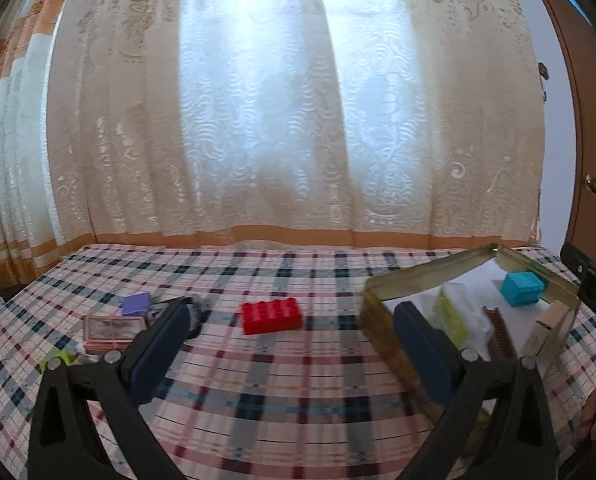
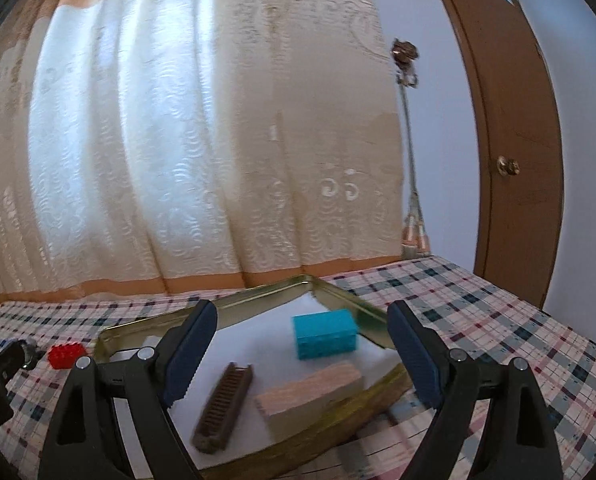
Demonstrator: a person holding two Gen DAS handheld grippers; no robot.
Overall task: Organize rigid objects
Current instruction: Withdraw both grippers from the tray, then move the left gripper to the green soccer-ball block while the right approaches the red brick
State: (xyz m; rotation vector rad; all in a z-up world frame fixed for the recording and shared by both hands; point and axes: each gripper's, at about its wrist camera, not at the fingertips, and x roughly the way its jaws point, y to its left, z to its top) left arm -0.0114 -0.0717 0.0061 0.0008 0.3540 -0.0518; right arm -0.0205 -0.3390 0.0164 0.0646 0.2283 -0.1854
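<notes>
Jaws: left gripper and right gripper both spread, nothing pinched.
Red brick: long axis left-right, flat.
Room: open tablecloth seen around it.

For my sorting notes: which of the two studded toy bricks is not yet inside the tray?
The red brick: it lies on the checked cloth, left of the tray. The blue brick sits inside.

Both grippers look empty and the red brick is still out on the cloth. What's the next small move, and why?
Probably ease the left gripper forward to straddle the red brick: it lies loose on the checked cloth, outside the gold tray, straight ahead between open jaws.
</notes>
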